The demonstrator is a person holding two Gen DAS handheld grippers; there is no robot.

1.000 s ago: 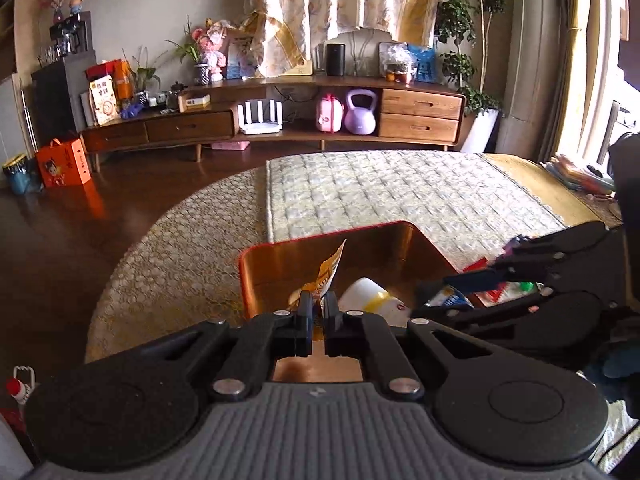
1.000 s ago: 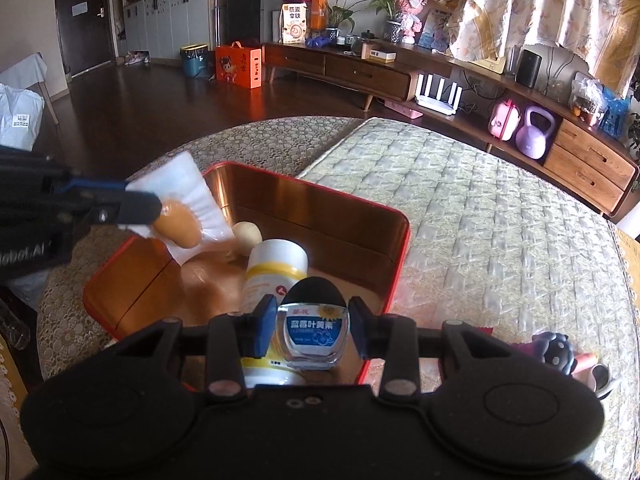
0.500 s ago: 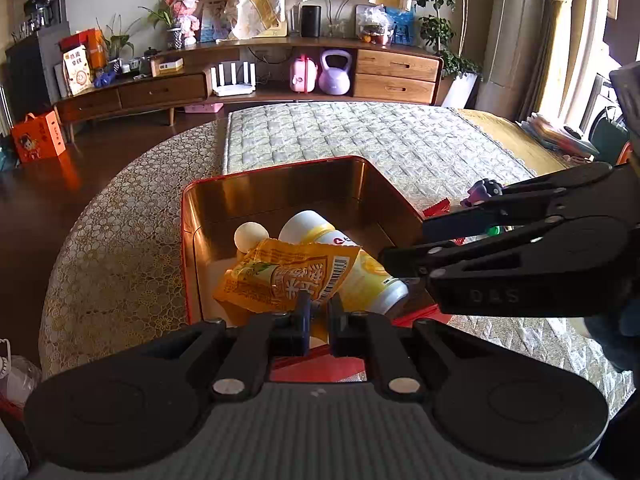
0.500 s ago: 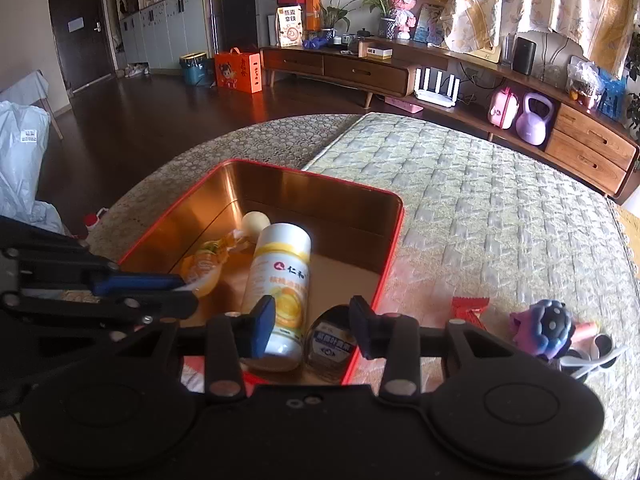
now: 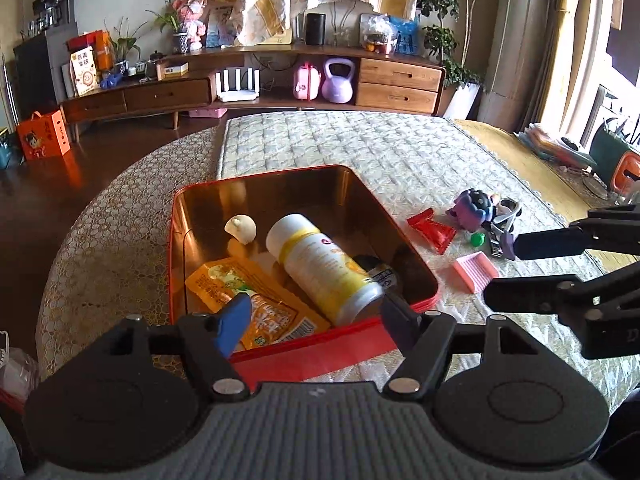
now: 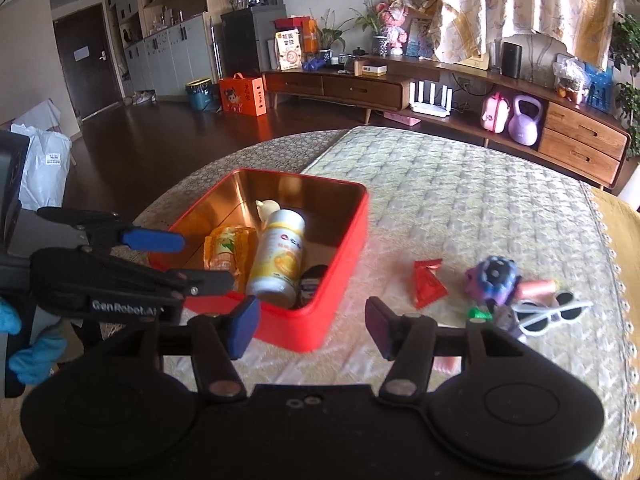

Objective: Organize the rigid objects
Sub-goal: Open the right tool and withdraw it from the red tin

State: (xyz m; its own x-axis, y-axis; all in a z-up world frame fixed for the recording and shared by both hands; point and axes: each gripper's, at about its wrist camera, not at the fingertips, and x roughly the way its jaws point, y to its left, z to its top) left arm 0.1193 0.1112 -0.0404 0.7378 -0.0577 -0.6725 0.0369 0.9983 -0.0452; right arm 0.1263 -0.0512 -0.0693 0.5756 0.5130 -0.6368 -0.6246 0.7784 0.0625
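A red tin box [image 5: 176, 240] with a gold inside sits on the quilted table. In it lie a white and yellow bottle [image 5: 324, 264], an orange snack pouch [image 5: 248, 300], a small dark-capped jar [image 5: 378, 270] and a cream lump [image 5: 241, 229]. My left gripper [image 5: 316, 320] hovers over the box's near edge, its jaws opening with nothing between them. My right gripper [image 6: 311, 328] is just off the box's [image 6: 340, 264] near corner, jaws opening and empty too. The bottle [image 6: 278, 258] and pouch [image 6: 226, 254] also show in the right wrist view.
Loose things lie right of the box: a red packet [image 6: 428, 284], a purple toy [image 6: 494, 280], white sunglasses [image 6: 556, 312], a green bit [image 6: 478, 314] and a pink comb-like piece [image 5: 476, 270]. The table's round edge drops to a dark floor on the left.
My left gripper let go of the orange pouch, which now lies in the box. My right gripper dropped the small jar into the box and drew back. Both jaws widened.
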